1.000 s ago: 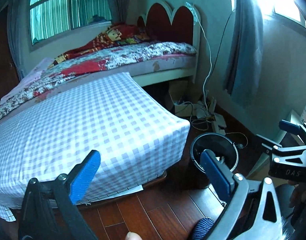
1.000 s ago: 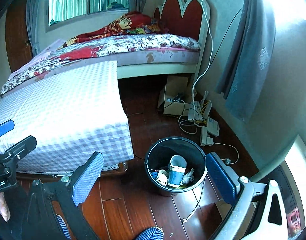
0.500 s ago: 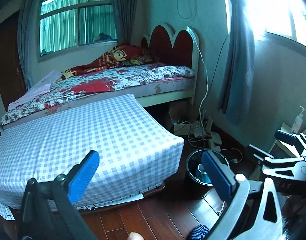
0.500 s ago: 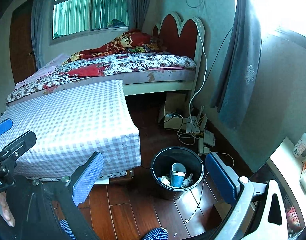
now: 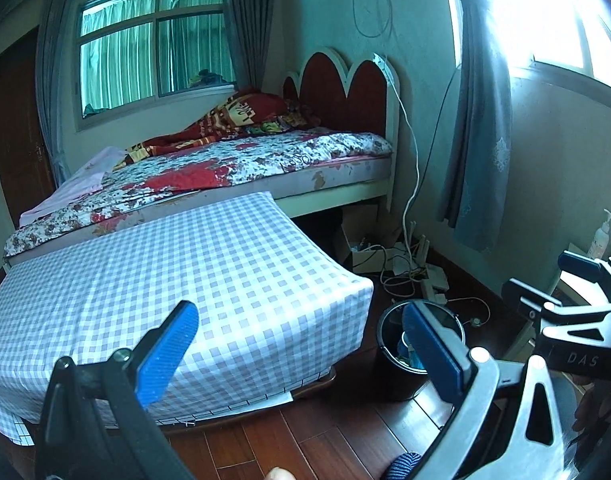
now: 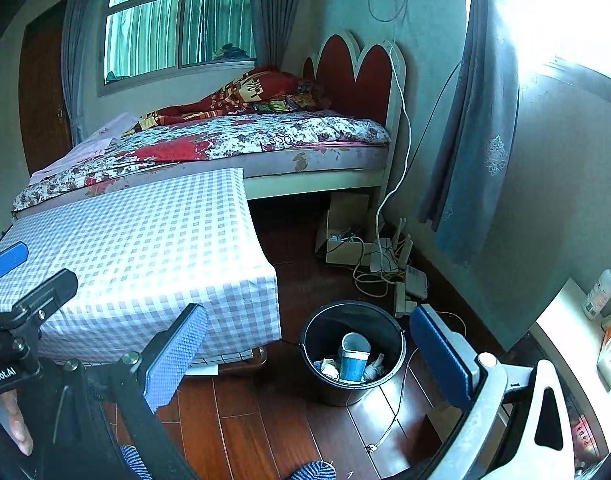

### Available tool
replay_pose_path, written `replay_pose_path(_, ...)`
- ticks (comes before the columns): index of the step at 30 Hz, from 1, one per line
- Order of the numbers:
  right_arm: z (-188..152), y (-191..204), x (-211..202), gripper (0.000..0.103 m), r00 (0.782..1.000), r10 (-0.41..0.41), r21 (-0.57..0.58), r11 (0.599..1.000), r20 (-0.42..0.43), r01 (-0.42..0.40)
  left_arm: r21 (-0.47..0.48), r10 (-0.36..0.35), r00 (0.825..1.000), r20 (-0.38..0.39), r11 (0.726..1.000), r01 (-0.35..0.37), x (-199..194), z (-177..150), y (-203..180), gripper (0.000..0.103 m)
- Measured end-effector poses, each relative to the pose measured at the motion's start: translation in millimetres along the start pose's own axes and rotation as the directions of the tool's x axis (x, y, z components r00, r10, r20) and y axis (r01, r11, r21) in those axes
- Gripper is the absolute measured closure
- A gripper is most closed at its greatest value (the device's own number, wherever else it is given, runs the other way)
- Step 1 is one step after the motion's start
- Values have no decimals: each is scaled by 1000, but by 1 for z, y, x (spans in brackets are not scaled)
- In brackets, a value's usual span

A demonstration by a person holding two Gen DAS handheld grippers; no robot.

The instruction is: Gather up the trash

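Both tools are raised, looking out over the room, likely because the rubbish is already dropped. The left hand-held gripper (image 5: 301, 354) has its blue pads spread wide with nothing between them; the right hand-held gripper (image 6: 309, 360) is likewise agape and empty. The black bin (image 6: 353, 350) stands on the wooden floor (image 6: 265, 432), below and ahead of the right tool, framed between its pads, beside the checked mattress (image 6: 145, 256). Inside it lie a blue paper cup (image 6: 354, 358) and crumpled scraps (image 6: 329, 366)
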State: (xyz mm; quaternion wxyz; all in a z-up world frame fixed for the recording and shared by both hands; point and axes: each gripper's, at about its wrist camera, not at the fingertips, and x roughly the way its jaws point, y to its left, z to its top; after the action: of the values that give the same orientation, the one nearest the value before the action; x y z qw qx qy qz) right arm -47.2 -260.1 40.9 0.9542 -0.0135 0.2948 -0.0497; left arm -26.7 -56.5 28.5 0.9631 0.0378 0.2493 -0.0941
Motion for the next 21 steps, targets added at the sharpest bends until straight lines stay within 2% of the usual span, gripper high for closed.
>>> replay_pose_path(21, 3, -2, -7, 1, 1000, 3, 8, 1000, 12, -3, 9, -10, 1000, -11, 1000, 10, 2, -1, 4, 0)
